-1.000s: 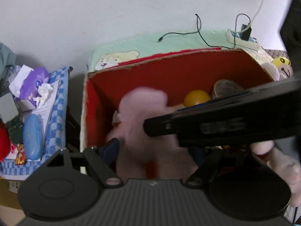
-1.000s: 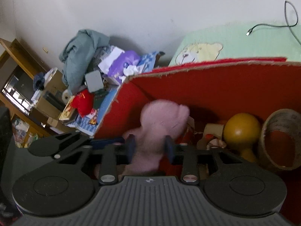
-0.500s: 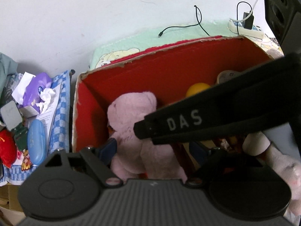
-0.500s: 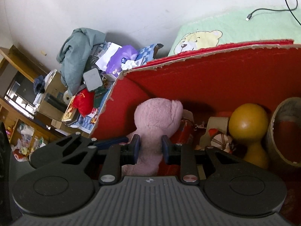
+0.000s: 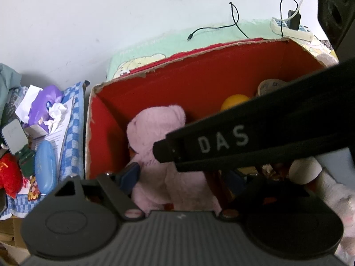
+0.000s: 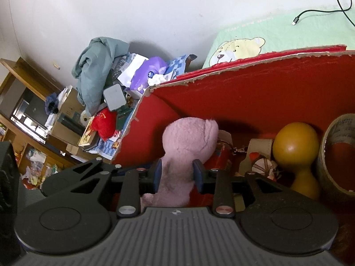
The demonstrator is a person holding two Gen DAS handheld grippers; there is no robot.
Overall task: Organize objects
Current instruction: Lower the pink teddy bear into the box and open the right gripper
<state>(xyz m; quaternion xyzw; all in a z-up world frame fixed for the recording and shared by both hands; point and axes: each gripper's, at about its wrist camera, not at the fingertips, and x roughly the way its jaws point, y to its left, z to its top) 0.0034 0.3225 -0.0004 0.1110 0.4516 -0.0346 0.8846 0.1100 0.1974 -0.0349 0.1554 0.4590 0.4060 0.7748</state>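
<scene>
Plush pink bear (image 6: 188,141), fuzzy and upright, stands at the left end of the red-lined cardboard box (image 6: 266,84). Only the right wrist view shows the yellow wooden dumbbell (image 6: 295,148) whole beside a tape roll (image 6: 339,146); the left wrist view hides them behind a black bar. Right gripper (image 6: 177,173) jaws are opening, pads flanking the bear's body. Left gripper (image 5: 184,177) angles downward, jaws closing around the bear's lower body; contact unclear.

My right gripper (image 6: 177,173) points downward, its jaws opening, the blue pads (image 6: 158,173) set close on either side of a pink plush. My left gripper (image 5: 184,177) tilts down more steeply, jaws closing, wider apart; the right gripper's black body crosses in front of it.
</scene>
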